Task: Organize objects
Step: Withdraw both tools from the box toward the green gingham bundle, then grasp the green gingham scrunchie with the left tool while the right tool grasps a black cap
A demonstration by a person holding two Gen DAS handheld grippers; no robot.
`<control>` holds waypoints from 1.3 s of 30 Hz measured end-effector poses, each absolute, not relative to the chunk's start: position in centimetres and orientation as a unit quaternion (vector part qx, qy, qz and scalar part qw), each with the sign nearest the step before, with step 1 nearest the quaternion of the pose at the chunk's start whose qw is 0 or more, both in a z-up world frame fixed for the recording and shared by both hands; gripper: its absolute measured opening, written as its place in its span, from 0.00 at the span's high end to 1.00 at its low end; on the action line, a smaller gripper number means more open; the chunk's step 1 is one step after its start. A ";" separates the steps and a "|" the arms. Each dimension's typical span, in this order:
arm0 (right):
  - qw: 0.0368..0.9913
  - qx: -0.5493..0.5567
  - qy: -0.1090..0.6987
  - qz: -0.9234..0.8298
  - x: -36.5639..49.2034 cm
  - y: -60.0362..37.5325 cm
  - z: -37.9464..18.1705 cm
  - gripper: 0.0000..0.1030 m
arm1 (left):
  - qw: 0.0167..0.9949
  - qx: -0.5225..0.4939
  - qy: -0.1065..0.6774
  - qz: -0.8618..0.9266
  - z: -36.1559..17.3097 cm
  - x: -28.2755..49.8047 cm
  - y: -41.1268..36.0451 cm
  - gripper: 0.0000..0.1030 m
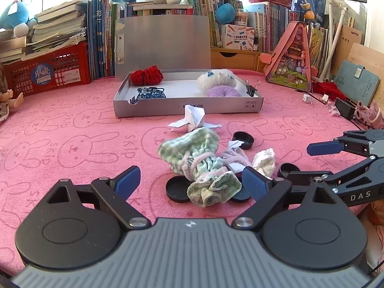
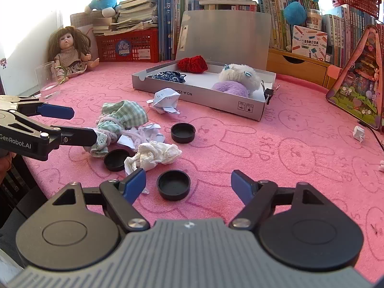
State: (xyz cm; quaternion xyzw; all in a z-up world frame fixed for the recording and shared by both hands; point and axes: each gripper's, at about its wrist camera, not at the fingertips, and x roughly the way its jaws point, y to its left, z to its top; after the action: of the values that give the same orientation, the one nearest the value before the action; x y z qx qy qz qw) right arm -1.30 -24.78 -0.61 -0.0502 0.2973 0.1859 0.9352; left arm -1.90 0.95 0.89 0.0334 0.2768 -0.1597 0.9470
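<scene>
A green checked cloth pouch (image 1: 199, 165) tied with pink yarn lies on the pink towel, just ahead of my open left gripper (image 1: 192, 182); it also shows in the right wrist view (image 2: 122, 117). Black round lids (image 1: 177, 189) (image 2: 173, 184) (image 2: 183, 132), a crumpled white tissue (image 2: 153, 156) and folded paper pieces (image 1: 192, 120) (image 2: 165, 100) lie around it. My right gripper (image 2: 188, 184) is open, with one black lid between its fingers. An open grey box (image 1: 187, 109) (image 2: 201, 100) holds a red knit item (image 1: 146, 75), a blue patterned pouch (image 1: 151, 93), and white and purple plush toys (image 1: 218, 81).
Books, red baskets (image 1: 48, 72) and plush toys line the back. A doll (image 2: 69, 50) and a clear glass (image 2: 46, 79) stand at the left. A pink triangular toy case (image 1: 290, 60) (image 2: 357, 88), a notebook (image 1: 355, 81) and small paper bits sit at the right.
</scene>
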 end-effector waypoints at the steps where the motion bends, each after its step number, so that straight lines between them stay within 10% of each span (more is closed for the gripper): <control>1: 0.935 -0.051 0.298 0.188 -1.4 -24.7 -0.7 0.22 | 0.948 0.033 0.275 -0.160 0.9 -1.8 0.8 0.15; 16: 0.934 -0.044 0.301 0.187 -1.5 -24.0 -1.6 0.57 | 0.942 0.007 0.293 -0.166 0.2 -0.3 -0.3 0.51; 39: 0.941 -0.032 0.289 0.174 -1.2 -23.7 -1.7 0.64 | 0.933 -0.020 0.318 -0.167 -0.9 1.7 -0.3 0.44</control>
State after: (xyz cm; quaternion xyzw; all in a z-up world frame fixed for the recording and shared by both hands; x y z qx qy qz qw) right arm -1.23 -23.70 -1.74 -0.0317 0.2886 0.1743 0.9409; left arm 1.73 -0.34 -0.92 -0.0197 0.3180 -0.1669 0.9331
